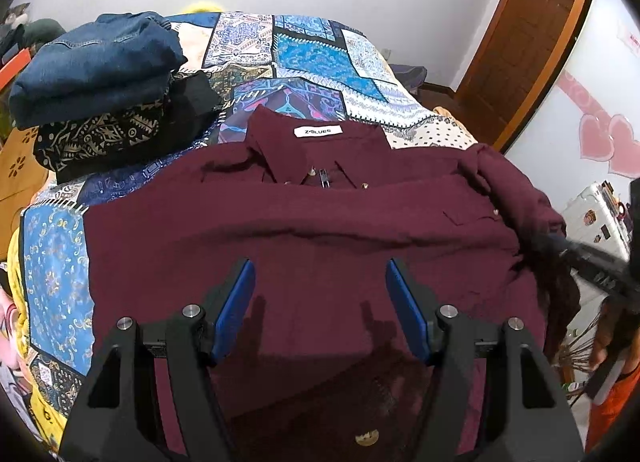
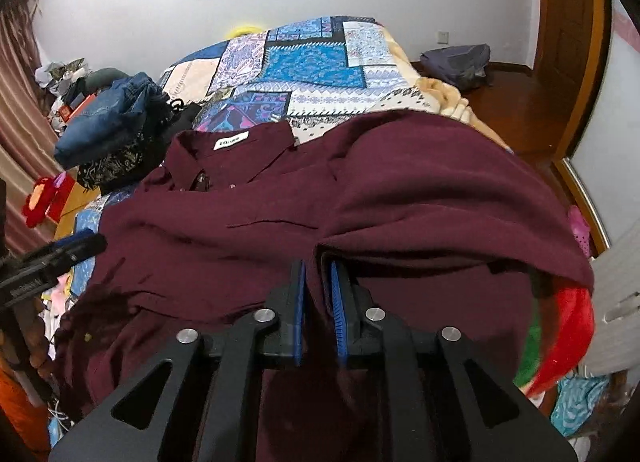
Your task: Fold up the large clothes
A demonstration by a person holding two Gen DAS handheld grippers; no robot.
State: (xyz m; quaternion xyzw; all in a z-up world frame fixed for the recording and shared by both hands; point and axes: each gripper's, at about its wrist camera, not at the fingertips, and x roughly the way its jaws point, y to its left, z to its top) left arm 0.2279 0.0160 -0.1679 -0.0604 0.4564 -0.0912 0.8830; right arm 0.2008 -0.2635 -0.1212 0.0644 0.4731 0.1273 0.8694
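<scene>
A large maroon shirt (image 1: 320,214) lies face up on the patchwork quilt (image 1: 316,50), its collar and white label (image 1: 317,131) pointing away from me. My left gripper (image 1: 320,266) hovers over the shirt's lower front, its blue pads wide apart with nothing between them. In the right wrist view, the shirt's (image 2: 240,222) right side is lifted and folded over towards the middle. My right gripper (image 2: 317,266) is shut on that fold, and maroon cloth runs between its narrow pads. The left gripper (image 2: 52,258) shows at the left edge of this view.
Folded jeans (image 1: 96,66) sit on a black patterned garment (image 1: 96,138) at the bed's far left. A wooden door (image 1: 532,34) stands at the right. A dark bag (image 2: 460,62) lies on the floor beyond the bed. Red and green cloth (image 2: 560,334) hangs under the lifted shirt.
</scene>
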